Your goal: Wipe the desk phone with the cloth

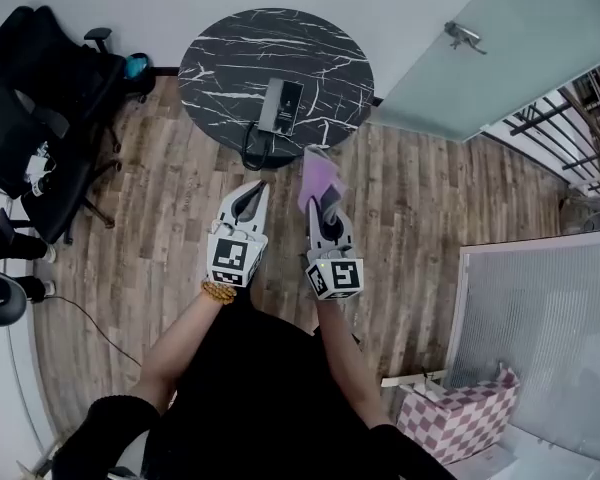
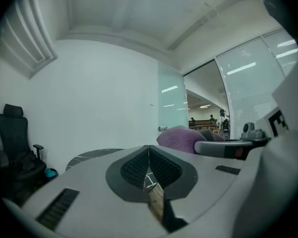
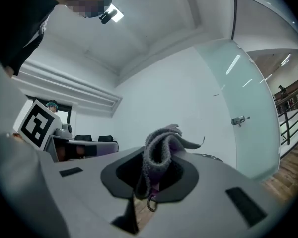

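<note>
One cloth (image 1: pixel 317 175) — in right hand-held gripper (image 1: pixel 324 211)

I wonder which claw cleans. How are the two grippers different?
The right gripper holds the purple cloth; the left gripper holds nothing. The left gripper's jaws touch at the tips; the cloth keeps the right gripper's apart. Both are grey and carry a marker cube.

no words or numbers can be read; only square black-and-white markers stand on the left gripper (image 1: pixel 255 190) and the right gripper (image 1: pixel 321 196).
</note>
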The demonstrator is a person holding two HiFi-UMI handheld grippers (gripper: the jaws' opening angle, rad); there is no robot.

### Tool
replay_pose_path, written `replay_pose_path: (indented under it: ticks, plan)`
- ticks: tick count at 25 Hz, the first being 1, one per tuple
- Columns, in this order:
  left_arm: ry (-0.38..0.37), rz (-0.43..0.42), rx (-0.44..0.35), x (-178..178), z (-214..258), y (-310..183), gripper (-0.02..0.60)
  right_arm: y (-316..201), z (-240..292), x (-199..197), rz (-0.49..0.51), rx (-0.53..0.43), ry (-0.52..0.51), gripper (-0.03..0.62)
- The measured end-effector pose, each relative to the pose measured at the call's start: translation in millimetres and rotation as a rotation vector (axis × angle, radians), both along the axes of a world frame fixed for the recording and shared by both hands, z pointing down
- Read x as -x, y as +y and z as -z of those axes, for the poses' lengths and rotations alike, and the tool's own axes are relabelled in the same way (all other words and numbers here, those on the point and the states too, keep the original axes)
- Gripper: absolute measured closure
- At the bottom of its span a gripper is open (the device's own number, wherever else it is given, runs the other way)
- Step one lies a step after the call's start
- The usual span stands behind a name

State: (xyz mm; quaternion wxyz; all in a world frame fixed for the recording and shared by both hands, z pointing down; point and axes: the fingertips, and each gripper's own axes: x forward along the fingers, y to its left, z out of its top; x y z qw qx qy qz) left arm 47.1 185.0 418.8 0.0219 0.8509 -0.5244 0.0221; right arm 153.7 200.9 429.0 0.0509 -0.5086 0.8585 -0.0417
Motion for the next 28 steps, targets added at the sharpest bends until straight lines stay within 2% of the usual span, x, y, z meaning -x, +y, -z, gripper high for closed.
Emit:
replay_pose_path:
  ticks: [7,15,22,28]
  plan:
    - [0.003,-0.013,0.03,9,-9,-56,0.568,-69,4,-4,0.007,0.026,-0.039,0.539]
    - [-0.017,-0.056,0.047,23,-8,-131,0.568,-145,3,16,0.004,0.05,-0.026,0.539]
    - [0.009,-0.11,0.02,31,7,-195,0.568,-207,4,30,-0.003,0.081,0.045,0.539]
    - [0.025,-0.149,0.016,46,8,-245,0.568,-261,6,48,0.042,0.085,0.102,0.539]
